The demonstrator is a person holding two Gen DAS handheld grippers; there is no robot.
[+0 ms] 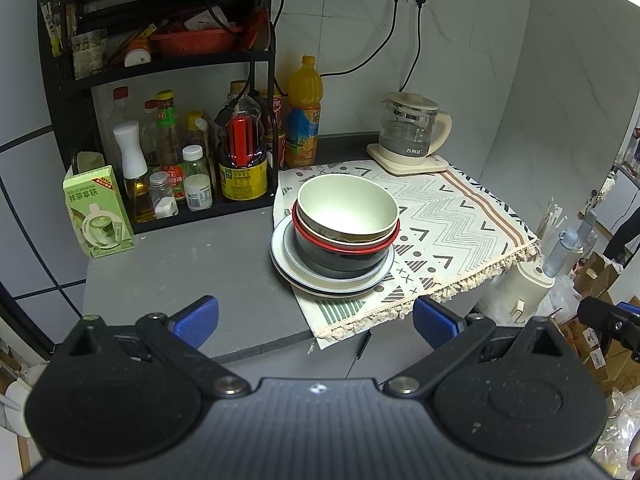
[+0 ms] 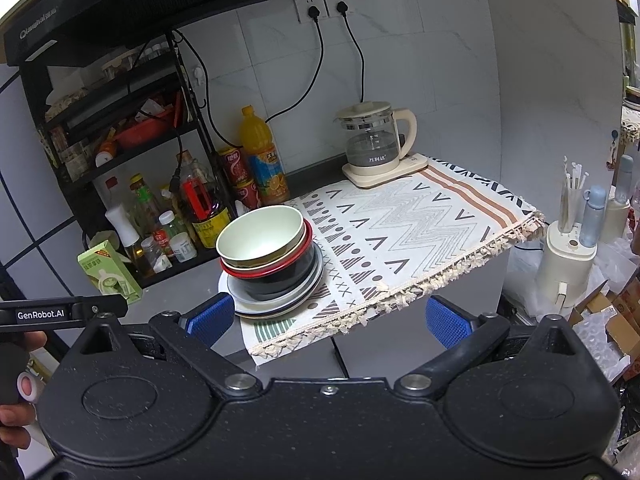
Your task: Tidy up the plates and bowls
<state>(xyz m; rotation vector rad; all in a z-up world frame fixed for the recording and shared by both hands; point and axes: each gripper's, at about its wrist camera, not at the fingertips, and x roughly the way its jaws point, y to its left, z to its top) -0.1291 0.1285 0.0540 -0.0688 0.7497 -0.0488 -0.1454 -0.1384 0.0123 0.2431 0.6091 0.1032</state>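
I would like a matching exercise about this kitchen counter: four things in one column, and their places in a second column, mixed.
Things
1. cream bowl
2. kettle
3. green carton
4. orange juice bottle

Places
A. at the back of the patterned cloth
B. on the bare grey counter, left of the rack
C. against the wall, right of the rack
D. nested in the red-rimmed bowl

Pairs: 1-D, 2-A, 3-B, 4-C

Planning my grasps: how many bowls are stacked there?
2 visible: a cream bowl on top, nested in a black red-rimmed bowl, on the plates. More could hide inside.
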